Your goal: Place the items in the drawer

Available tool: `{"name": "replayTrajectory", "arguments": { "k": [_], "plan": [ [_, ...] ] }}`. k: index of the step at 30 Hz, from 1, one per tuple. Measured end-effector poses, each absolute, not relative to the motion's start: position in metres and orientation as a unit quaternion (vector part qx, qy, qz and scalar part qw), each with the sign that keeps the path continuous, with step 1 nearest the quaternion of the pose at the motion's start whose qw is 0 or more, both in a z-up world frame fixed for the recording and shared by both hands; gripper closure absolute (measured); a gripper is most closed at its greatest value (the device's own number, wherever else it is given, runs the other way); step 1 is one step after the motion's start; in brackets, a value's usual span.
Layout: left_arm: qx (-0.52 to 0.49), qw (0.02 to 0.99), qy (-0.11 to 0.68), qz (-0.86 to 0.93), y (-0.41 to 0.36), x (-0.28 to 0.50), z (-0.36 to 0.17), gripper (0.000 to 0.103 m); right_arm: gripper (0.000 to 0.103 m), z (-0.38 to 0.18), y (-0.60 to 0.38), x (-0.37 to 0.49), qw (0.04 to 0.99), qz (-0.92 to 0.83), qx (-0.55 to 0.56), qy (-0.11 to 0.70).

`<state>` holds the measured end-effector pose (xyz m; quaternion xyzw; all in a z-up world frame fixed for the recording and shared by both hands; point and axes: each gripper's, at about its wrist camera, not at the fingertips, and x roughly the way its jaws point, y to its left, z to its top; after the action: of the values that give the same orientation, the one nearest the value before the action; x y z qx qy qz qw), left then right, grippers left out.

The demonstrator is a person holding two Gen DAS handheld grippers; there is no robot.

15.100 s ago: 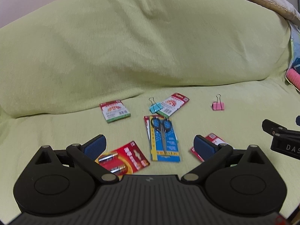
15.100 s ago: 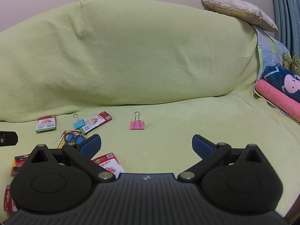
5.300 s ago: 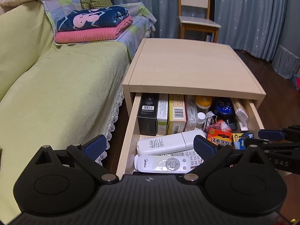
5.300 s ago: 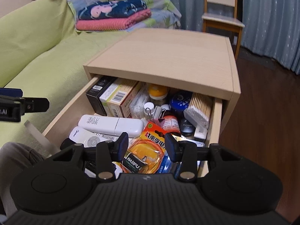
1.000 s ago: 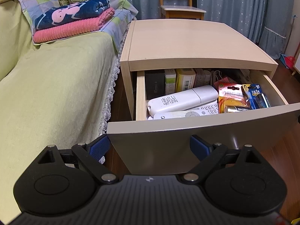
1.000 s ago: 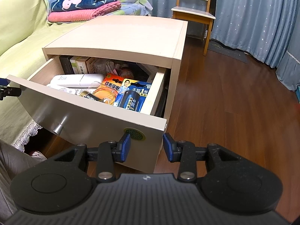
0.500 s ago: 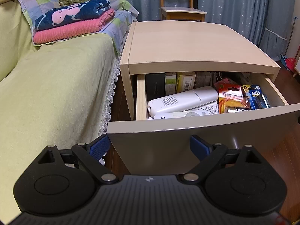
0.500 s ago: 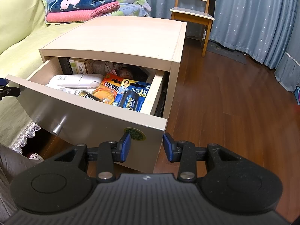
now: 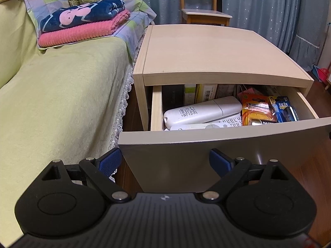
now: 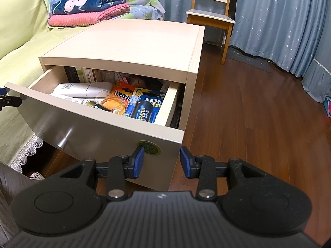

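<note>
Right wrist view is showing the drawer [image 10: 99, 128] standing open with battery packs [image 10: 132, 101] lying inside, both the right gripper [image 10: 161, 161] and left gripper [image 9: 165, 162] hovering empty, jaws apart, before its front panel, likely pushing it shut next.

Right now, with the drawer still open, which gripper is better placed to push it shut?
Probably left: the left gripper faces the drawer front near its middle, jaws open and empty. The right gripper sits at the front's right edge, so pushing there might skew it.

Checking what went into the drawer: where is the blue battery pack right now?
In the right wrist view the blue battery pack lies in the open drawer at its right end, beside the orange battery pack.
</note>
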<state>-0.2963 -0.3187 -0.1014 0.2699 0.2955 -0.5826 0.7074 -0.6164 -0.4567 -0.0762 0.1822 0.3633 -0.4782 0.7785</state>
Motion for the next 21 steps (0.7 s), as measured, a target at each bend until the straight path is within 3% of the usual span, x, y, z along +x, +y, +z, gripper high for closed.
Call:
{"name": "replayTrajectory", "arguments": {
  "k": [21],
  "plan": [
    [0.26,0.709,0.309,-0.578,-0.328,-0.297,-0.11,0.017,0.069,-0.079,-0.472,-0.609,0.779,-0.484,0.177,0.358]
  ]
}}
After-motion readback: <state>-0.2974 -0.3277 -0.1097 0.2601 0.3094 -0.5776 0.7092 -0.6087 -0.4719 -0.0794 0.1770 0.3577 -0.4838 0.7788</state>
